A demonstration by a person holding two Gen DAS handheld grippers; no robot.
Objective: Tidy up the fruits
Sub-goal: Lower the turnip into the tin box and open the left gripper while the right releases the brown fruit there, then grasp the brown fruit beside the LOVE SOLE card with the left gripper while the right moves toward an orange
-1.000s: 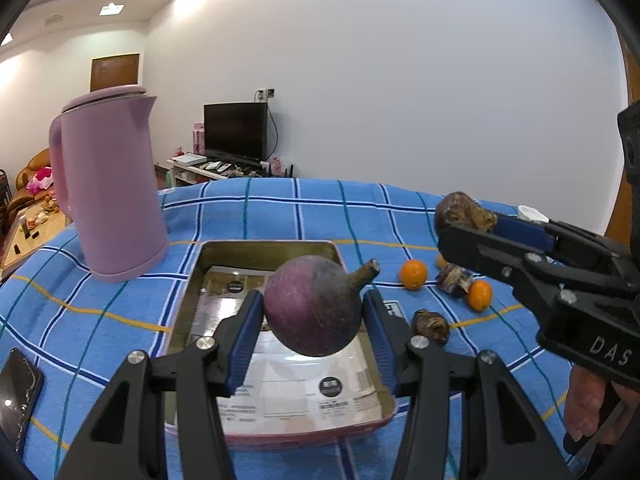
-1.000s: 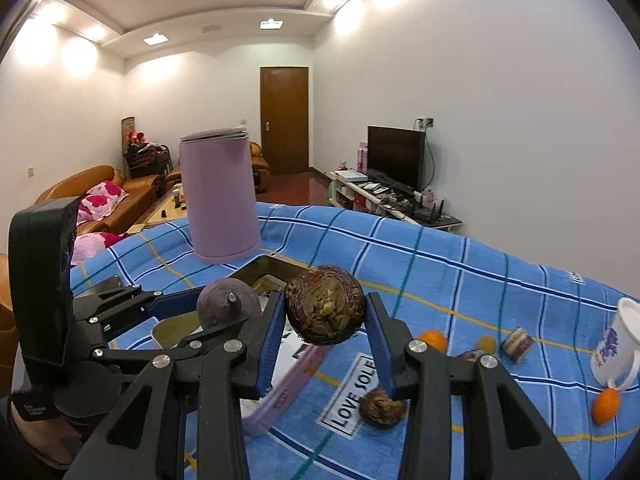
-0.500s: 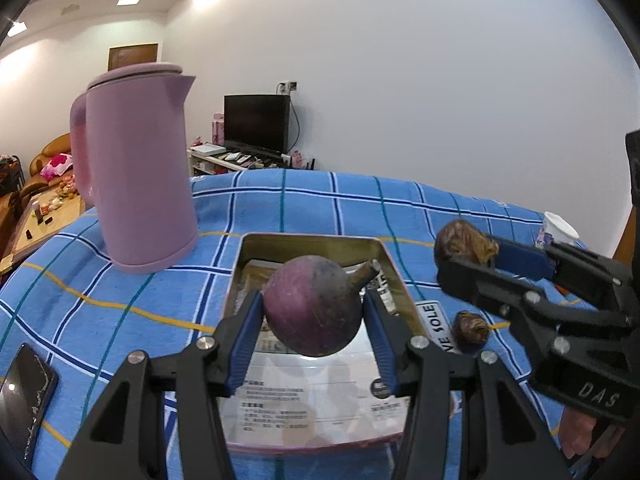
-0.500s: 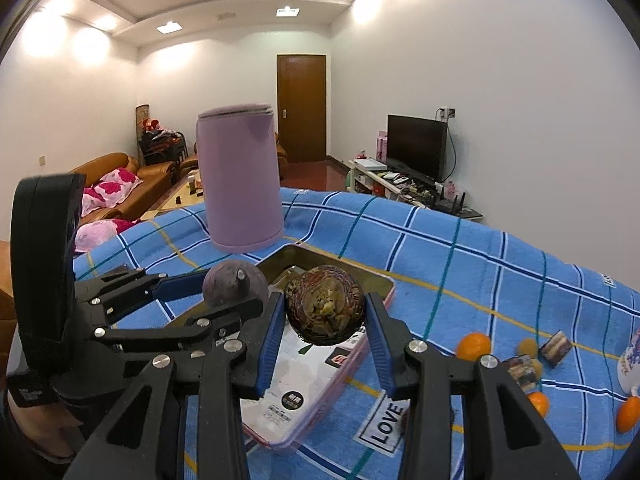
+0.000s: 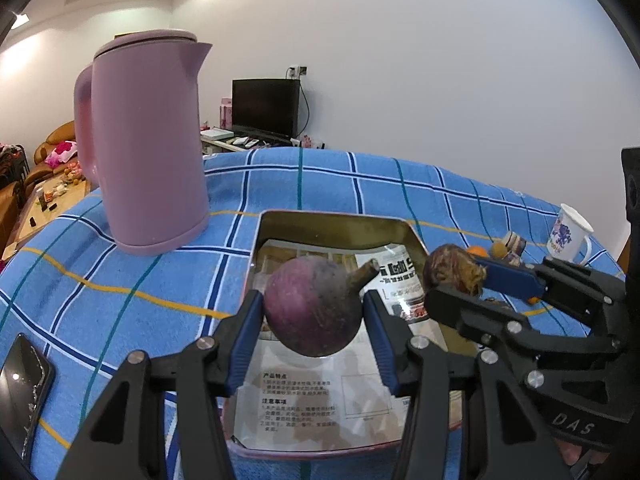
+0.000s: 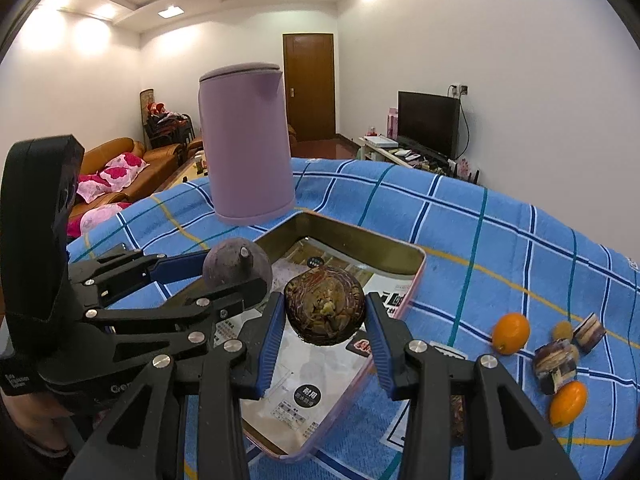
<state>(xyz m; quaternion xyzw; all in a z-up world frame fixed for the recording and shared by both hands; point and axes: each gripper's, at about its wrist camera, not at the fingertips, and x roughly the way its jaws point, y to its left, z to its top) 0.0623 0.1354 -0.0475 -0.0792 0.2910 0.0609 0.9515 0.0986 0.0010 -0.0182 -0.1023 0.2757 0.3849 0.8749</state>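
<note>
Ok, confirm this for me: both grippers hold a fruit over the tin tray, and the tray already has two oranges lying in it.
Wrong on the oranges. The right wrist view shows the oranges lying on the blue checked cloth beside the tin tray, not in it. The rest holds: the left gripper and the right gripper each hold a fruit over the tray.

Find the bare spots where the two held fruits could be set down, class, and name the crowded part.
The tray floor, lined with printed paper, is bare below the purple fruit and brown fruit. Open cloth lies between the pink kettle and phone. Crowded: the cloth beside the oranges and mug.
</note>
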